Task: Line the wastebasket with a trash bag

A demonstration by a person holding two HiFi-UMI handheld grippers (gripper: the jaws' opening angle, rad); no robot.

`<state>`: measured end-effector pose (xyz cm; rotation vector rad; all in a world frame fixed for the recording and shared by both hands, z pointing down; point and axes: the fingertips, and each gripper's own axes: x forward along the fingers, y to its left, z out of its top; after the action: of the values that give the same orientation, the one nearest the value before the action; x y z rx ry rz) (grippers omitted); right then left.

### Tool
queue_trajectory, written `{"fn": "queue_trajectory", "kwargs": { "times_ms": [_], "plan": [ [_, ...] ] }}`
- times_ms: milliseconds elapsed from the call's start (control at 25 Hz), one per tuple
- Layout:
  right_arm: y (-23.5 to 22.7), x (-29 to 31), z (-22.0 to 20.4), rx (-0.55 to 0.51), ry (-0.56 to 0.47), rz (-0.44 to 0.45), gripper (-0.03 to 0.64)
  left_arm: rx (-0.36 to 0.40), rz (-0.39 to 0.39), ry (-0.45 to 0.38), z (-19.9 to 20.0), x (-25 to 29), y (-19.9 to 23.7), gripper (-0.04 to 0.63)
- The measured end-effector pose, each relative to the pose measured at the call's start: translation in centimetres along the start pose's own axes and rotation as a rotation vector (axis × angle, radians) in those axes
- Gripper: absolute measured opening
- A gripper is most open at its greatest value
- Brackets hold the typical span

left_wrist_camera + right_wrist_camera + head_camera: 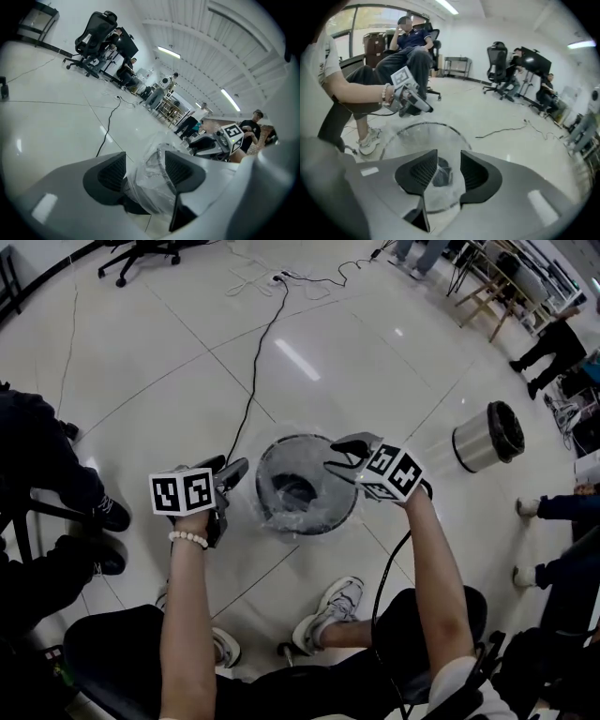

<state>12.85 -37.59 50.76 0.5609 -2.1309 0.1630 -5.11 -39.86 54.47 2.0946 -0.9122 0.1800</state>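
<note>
My left gripper's [234, 470] fingers [110, 171] stand apart, loose bag [150, 187] film between them, not pinched. The right gripper's [342, 460] fingers [423, 171] are apart and empty, above the basket [281, 442] on the floor. I think film catching on my left finger could pull the bag off the rim. Both forearms reach forward, grippers tilted down.

Trash bag [268, 518]: thin, clear, crinkled plastic film with a glossy sheen, over a dark grey wastebasket [281, 463]; floor [169, 343]: smooth, highly glossy white tile; second bin [476, 439]: brushed silvery metal with a black rim.
</note>
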Motion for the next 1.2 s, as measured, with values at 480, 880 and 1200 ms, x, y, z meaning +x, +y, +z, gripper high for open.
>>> {"fn": "queue_trajectory", "kwargs": {
  "times_ms": [480, 880, 1200],
  "plan": [
    [-5.7, 0.2, -6.0, 0.475, -0.180, -0.060, 0.148, -0.061, -0.012, 0.012, -1.3, -0.2, 0.7, 0.223],
    [-9.3, 1.6, -10.2, 0.411, -0.048, -0.300, 0.002, 0.088, 0.122, 0.166, -5.0, 2.5, 2.1, 0.012],
    [-5.1, 5.3, -14.0, 0.506, 0.047, -0.080, 0.002, 0.123, 0.116, 0.388, -11.2, 3.3, 2.6, 0.012]
  ]
}}
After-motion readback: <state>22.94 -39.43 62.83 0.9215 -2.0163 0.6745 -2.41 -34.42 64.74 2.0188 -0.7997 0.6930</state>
